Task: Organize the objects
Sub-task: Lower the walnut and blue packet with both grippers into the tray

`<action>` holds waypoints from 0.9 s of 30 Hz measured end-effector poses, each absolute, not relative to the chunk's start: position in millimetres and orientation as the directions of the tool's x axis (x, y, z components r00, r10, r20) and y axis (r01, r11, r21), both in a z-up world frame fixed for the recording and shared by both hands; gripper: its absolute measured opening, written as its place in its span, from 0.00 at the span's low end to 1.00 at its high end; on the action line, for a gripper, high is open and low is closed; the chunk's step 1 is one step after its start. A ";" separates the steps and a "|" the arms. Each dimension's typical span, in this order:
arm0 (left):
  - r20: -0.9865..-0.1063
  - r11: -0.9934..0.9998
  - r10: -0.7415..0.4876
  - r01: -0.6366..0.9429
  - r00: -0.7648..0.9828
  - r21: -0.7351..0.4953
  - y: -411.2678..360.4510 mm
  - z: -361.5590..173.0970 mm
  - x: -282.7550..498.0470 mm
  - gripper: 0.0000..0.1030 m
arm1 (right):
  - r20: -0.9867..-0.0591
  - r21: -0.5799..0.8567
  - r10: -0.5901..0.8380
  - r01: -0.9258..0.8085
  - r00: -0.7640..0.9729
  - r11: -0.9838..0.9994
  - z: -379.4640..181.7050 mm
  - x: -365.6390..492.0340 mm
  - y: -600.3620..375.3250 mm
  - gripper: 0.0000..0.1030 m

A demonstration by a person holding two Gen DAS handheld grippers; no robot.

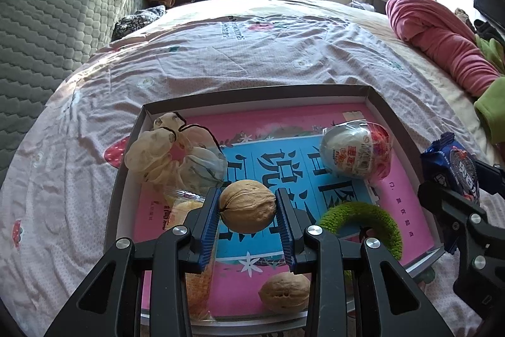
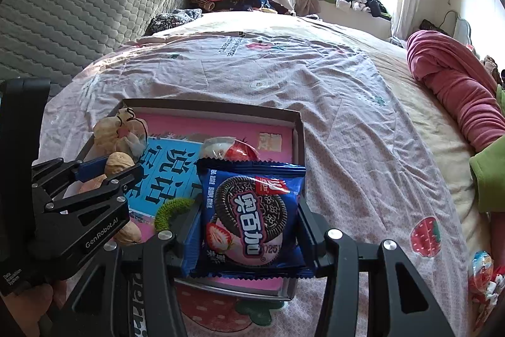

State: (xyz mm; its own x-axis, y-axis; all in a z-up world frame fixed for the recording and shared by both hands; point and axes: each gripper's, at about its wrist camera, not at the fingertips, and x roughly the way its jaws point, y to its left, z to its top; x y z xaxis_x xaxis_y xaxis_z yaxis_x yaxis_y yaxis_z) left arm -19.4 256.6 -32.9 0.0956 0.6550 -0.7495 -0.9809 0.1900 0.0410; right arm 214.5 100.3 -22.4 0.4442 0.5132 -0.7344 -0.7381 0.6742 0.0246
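Left wrist view: the left hand-held gripper (image 1: 247,210) pinches a walnut (image 1: 247,206) above the tray (image 1: 252,93), likely to set it beside the second walnut (image 1: 284,292) near the tray's front edge.

Right wrist view: the right hand-held gripper (image 2: 249,229) clamps a cookie pack (image 2: 251,220) over the tray's right front corner, seemingly ready to drop in.
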 end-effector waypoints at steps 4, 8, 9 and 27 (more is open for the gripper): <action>-0.755 0.192 0.649 -0.981 0.098 0.038 261.2 -37.1 -18.0 0.35 | -0.745 0.012 0.497 -0.736 0.444 0.676 -29.1 216.5 103.8 0.50; -0.754 0.196 0.649 -0.980 0.101 0.037 264.9 -39.3 -15.7 0.35 | -0.756 0.009 0.487 -0.737 0.438 0.676 -37.3 220.6 106.4 0.50; -0.754 0.198 0.649 -0.980 0.105 0.035 266.0 -39.2 -14.7 0.35 | -0.758 0.008 0.485 -0.737 0.437 0.676 -38.9 221.2 107.2 0.50; -0.776 0.200 0.625 -0.979 0.091 0.046 283.7 -58.1 -8.7 0.35 | -0.792 0.007 0.455 -0.739 0.407 0.674 -61.1 227.2 114.4 0.50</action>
